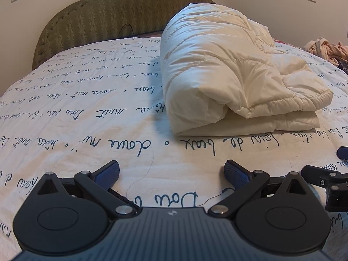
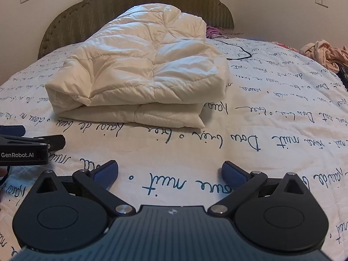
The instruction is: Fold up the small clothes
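Note:
A cream quilted garment (image 1: pixel 228 71) lies folded into a thick bundle on the bed; in the right wrist view the same quilted garment (image 2: pixel 139 76) sits ahead and slightly left. My left gripper (image 1: pixel 171 174) hovers open just above the sheet, short of the bundle, with nothing between its blue pads. My right gripper (image 2: pixel 169 174) is open wide over bare sheet, also empty. Each gripper shows at the other view's edge: the right gripper's fingers (image 1: pixel 326 178) at the far right, the left gripper's fingers (image 2: pixel 28 145) at the far left.
The bed's white sheet with dark handwriting print (image 2: pixel 261 130) spreads all around. An olive padded headboard (image 1: pixel 121 10) stands behind. A pile of pink clothes (image 2: pixel 326 54) lies at the far right edge, a black cable (image 2: pixel 239 52) beyond the bundle.

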A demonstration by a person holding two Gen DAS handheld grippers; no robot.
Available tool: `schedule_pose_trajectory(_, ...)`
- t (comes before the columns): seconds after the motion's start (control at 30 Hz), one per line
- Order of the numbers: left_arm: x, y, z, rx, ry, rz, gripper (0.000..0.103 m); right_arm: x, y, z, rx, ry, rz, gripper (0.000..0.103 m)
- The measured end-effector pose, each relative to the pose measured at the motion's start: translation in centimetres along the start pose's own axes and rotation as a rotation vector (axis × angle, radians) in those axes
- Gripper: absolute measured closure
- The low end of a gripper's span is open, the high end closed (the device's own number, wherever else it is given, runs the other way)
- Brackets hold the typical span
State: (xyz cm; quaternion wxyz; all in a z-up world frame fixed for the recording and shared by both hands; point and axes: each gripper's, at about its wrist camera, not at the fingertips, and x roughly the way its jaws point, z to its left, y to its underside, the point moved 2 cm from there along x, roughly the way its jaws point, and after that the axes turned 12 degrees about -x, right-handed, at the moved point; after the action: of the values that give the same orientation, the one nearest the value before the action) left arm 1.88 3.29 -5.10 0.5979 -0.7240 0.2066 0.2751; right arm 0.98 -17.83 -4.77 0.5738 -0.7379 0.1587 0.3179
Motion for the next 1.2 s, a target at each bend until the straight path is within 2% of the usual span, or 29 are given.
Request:
schedule_pose_trajectory(0.23, 0.13, 0.53, -0.46, 0.033, -0.021, -0.020, 0.000, 0.29, 0.40, -0.09, 0.005, 0.000, -0.008, 0.000)
schedule_pose_trajectory(0.7, 0.26, 0.68, -0.19, 0.004, -0.017, -0.026, 0.000, 0.72, 0.31, 0.42, -0.026, 0.027, -0.011, 0.000)
schedule_pose_trajectory(1.2, 0.50, 0.71, -0.24, 0.016, -0.021, -0.021, 0.000, 0.79, 0.66, 0.16, -0.006, 0.016, -0.023, 0.000)
